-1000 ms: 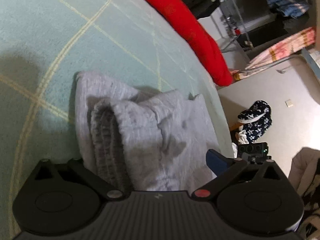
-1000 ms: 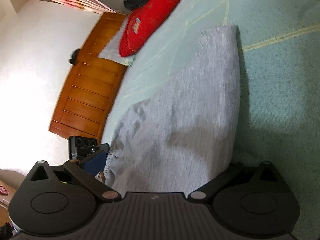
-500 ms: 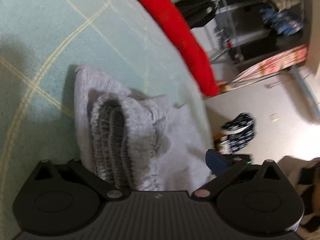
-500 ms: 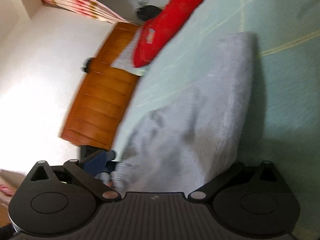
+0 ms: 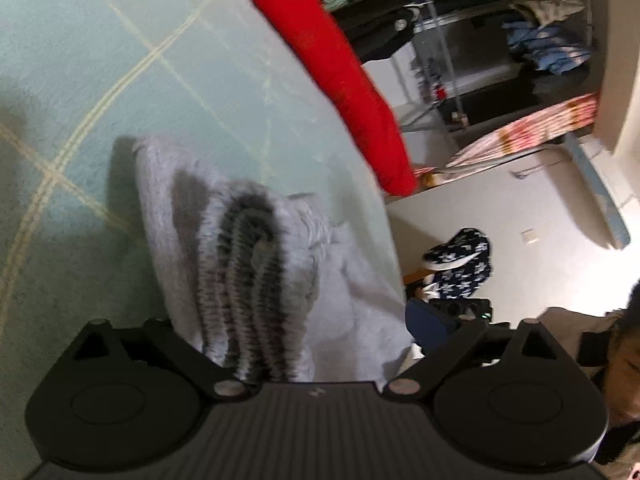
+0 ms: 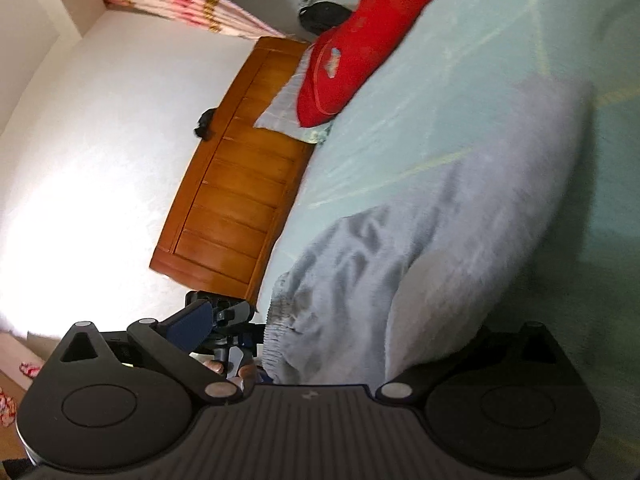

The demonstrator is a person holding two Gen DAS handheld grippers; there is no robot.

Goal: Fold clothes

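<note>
The left gripper (image 5: 256, 344) is closed on the bunched waistband of the grey garment (image 5: 240, 248). The right gripper (image 6: 400, 344) also grips this garment (image 6: 460, 232), which stretches away from it over the green bed (image 6: 500, 52). Farther, a red pillow (image 5: 340, 72) lies at the bed edge.

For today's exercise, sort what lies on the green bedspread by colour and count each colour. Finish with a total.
Grey: 1, the grey garment, gathered at the left gripper and the right gripper.
Red: 1, the long red cushion along the far edge of the bedspread.
Total: 2.
</note>
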